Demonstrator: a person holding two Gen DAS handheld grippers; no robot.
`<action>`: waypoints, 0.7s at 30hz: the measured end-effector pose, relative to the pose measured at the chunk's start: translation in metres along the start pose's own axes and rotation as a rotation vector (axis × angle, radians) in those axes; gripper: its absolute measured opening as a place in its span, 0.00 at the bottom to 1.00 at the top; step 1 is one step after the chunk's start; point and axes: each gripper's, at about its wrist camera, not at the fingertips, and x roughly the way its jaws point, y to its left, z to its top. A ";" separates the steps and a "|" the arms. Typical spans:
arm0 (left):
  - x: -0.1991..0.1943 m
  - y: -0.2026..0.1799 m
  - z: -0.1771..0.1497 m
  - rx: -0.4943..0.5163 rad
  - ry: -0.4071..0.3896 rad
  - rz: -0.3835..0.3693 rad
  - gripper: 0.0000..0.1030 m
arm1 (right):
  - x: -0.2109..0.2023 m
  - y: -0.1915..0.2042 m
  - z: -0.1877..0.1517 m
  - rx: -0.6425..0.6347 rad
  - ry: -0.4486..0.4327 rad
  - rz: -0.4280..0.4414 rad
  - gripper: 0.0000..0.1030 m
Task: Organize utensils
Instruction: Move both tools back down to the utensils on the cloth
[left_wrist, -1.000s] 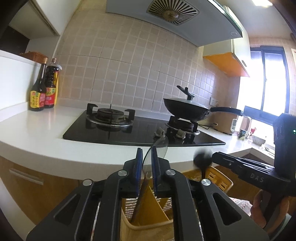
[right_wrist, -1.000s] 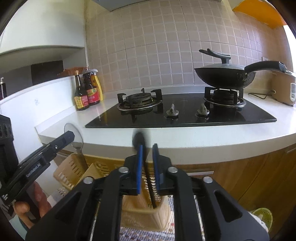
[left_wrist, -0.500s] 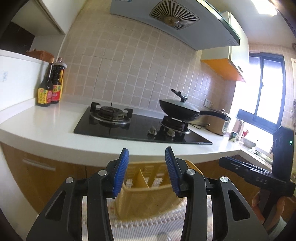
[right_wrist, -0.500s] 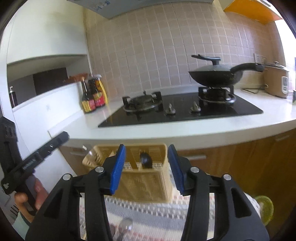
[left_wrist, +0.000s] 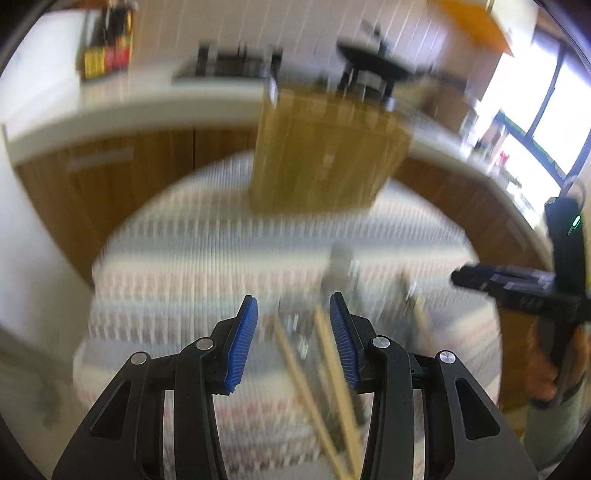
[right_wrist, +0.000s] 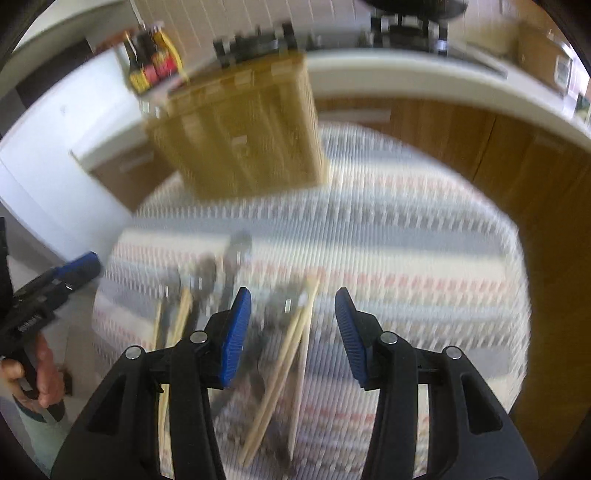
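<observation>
- The left gripper (left_wrist: 293, 310) points down at the table; its blue pads (left_wrist: 243, 343) are spread apart and pinch nothing.
- The right gripper (right_wrist: 293, 314) also points down, and its jaws are spread with nothing pinched. Both grippers' jaws have just been opening.
- Both pictures are very blurry.
- Under the grippers lies a striped tablecloth (right_wrist: 406, 251) with grey, white and pink bands on a round table.
- Wooden chopsticks (right_wrist: 291, 354) lie loose on the cloth just under the right gripper. More chopsticks (left_wrist: 332, 369) lie under the left gripper.
- Some shiny metal utensils (right_wrist: 229, 266) lie on the cloth near the chopsticks. They are too blurry to name.
- In the left view, a hand (left_wrist: 543, 373) holds the other gripper at the right edge.
- Farther back on the cloth stands the yellow utensil basket (right_wrist: 243, 140). It is well apart from the loose utensils.
- Behind the table are brown wooden cabinets (left_wrist: 122, 173) under a white counter (left_wrist: 147, 107).
- On the counter sit a black stove (left_wrist: 229, 62), a black pan (left_wrist: 373, 66) and dark sauce bottles (right_wrist: 151, 62).
- A tiled wall rises behind the stove, and a bright window (left_wrist: 546, 122) is at the far right.
</observation>
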 end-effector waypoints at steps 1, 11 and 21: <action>0.009 0.001 -0.008 0.000 0.049 0.007 0.36 | 0.006 -0.001 -0.004 0.015 0.031 0.014 0.38; 0.047 0.005 -0.033 -0.014 0.195 -0.014 0.25 | 0.035 -0.006 -0.023 0.092 0.185 0.098 0.20; 0.061 -0.006 -0.024 0.020 0.220 0.009 0.21 | 0.056 0.004 -0.022 0.093 0.239 0.063 0.16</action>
